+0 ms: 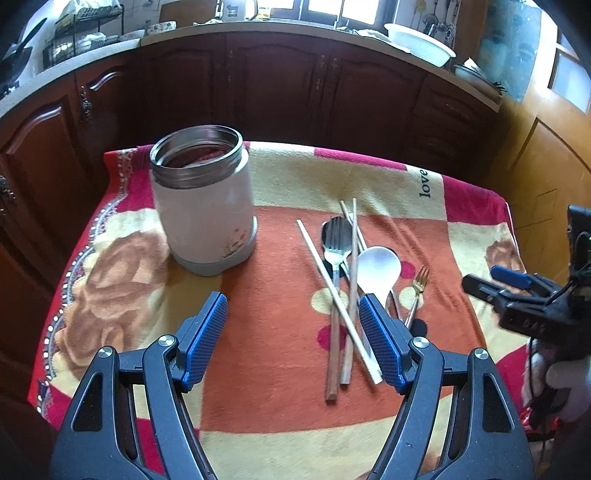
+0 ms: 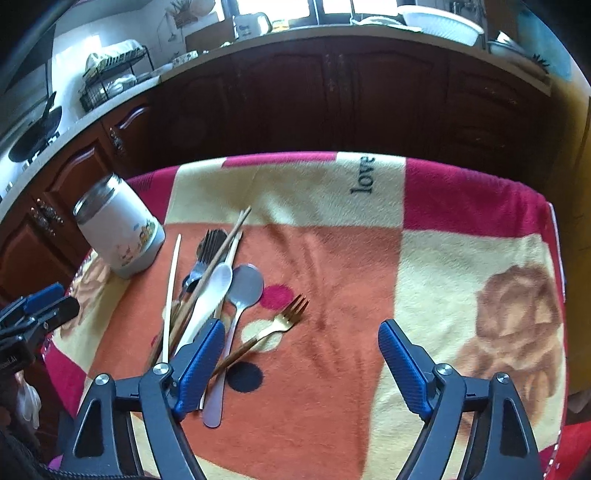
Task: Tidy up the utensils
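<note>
Your bench (image 2: 461,199) wears a red, cream and orange blanket (image 1: 280,369). White steel-rimmed jar (image 1: 205,206) stands upright near the far left corner. Mid-bench, a crossed heap: chopsticks (image 1: 338,295), steel fork (image 1: 334,254), white spoon (image 1: 376,271), grey spoon (image 2: 242,291). Small gold fork (image 2: 284,321) just beside them.

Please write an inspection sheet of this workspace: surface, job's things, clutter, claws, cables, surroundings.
Surface: blanket covers the table; printed "love".
Job's things: jar upright, lid off; chopsticks, forks, white spoon, grey spoon piled and crossing; gold fork at the pile's right edge.
Clutter: nothing seen.
Claws: left claw open, holding nothing; right claw open, holding nothing.
Cables: black wires on the right claw's body.
Surroundings: dark cabinets; counter with dish rack and white bowl.
</note>
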Tool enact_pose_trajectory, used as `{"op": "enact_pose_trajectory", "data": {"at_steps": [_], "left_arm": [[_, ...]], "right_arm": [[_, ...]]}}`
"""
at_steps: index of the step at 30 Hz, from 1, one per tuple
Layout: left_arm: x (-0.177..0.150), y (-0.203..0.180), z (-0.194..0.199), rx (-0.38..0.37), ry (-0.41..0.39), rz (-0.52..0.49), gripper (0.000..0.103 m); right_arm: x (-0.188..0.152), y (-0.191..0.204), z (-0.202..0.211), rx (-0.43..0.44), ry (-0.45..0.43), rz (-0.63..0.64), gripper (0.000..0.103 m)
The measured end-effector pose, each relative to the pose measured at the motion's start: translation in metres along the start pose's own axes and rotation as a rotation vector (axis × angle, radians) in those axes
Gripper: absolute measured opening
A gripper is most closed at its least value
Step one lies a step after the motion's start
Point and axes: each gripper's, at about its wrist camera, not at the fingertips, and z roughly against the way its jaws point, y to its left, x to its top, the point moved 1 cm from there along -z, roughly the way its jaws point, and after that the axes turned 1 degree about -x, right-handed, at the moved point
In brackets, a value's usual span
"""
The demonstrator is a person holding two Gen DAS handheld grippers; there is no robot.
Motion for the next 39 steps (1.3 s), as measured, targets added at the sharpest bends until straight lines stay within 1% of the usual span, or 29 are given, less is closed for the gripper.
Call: {"op": "enact_pose_trajectory", "data": {"at_steps": [1,3,4,6,17,23,25,27,29,32,34,35,36,39], "left_arm": [[0.0,-0.002,-0.002,-0.005,0.002,-0.002,0.074],[0.001,-0.007,-0.007,-0.013,0.012,-0.007,0.074],[0.001,-0.01,-0.011,-0.02,0.019,-0.011,0.074],[0.001,-0.015,-0.016,-0.027,0.026,-0.021,0.074],[0.003,-0.032,-0.065,-0.001,0.099,-0.062,0.074],[0.001,-0.033,-0.093,0.031,0.145,-0.077,0.074],[0.0,-0.029,-0.101,0.056,0.159,-0.078,0.074],[-0.001,-0.023,-0.104,0.09,0.166,-0.072,0.07],[0.0,-0.013,-0.106,0.082,0.171,-0.044,0.07],[0.002,0.0,-0.105,0.108,0.164,-0.032,0.07],[0.004,0.006,-0.104,0.093,0.174,-0.014,0.07],[0.005,0.008,-0.103,0.093,0.178,-0.014,0.07],[0.006,0.008,-0.101,0.091,0.178,-0.019,0.07],[0.007,0.01,-0.088,0.068,0.158,-0.02,0.07]], "right_arm": [[-0.002,0.0,-0.003,0.007,0.004,-0.001,0.079],[-0.004,-0.001,-0.007,0.024,0.013,-0.005,0.072],[-0.004,-0.002,-0.009,0.029,0.02,-0.007,0.07],[-0.005,-0.002,-0.01,0.033,0.024,-0.011,0.063],[-0.006,-0.004,-0.016,0.051,0.04,-0.027,0.062],[-0.003,0.0,-0.018,0.066,0.045,-0.024,0.062],[-0.002,0.001,-0.02,0.07,0.05,-0.022,0.062],[0.0,0.002,-0.023,0.075,0.055,-0.02,0.062],[0.002,0.004,-0.027,0.081,0.06,-0.013,0.062],[0.003,0.006,-0.031,0.087,0.065,-0.005,0.062],[0.004,0.007,-0.034,0.093,0.072,-0.004,0.061],[0.005,0.008,-0.036,0.104,0.08,-0.004,0.06],[0.006,0.009,-0.038,0.109,0.084,-0.002,0.056],[0.012,0.014,-0.04,0.147,0.087,-0.003,0.051]]}}
